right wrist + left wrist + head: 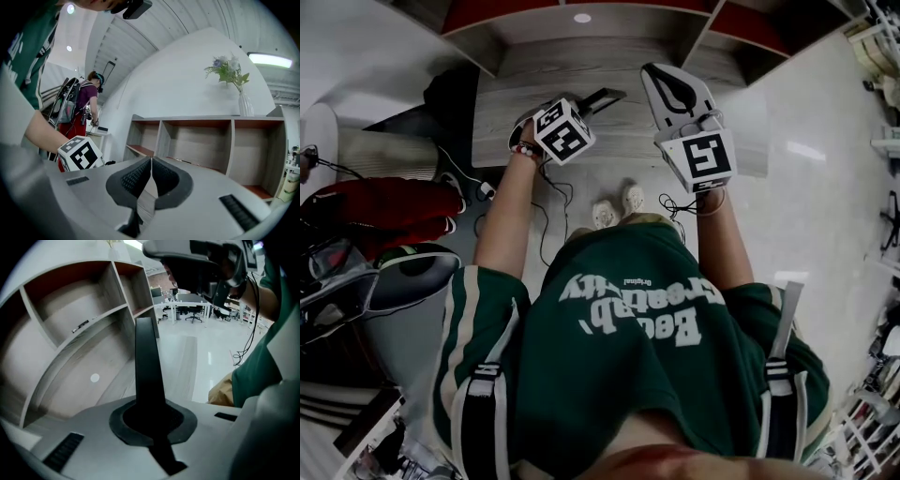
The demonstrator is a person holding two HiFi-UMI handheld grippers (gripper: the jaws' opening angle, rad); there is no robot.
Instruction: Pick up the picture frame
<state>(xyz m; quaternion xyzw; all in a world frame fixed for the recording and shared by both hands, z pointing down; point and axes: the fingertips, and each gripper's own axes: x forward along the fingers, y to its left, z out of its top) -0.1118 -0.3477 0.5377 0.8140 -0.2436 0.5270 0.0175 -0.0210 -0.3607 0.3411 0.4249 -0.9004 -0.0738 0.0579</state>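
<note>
Black flat picture frame (pixel 148 364): clamped edge-on between left gripper (pixel 151 420) jaws, held in air beside pale wooden shelf unit (pixel 79 333) | right gripper (pixel 149 180): pressed together, empty | risk: narrow pinch on thin edge, could swivel or slip out if tilted

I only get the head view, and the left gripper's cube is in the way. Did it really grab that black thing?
Observer: Yes. In the left gripper view the left gripper is closed on the picture frame, which shows edge-on as a dark slat.
Operator: Is anything in the other one?
Observer: No. The right gripper view shows the right gripper with its jaws together and nothing between them.
Operator: Is there anything pretty around?
Observer: A white vase of flowers stands on top of the shelf.
</note>
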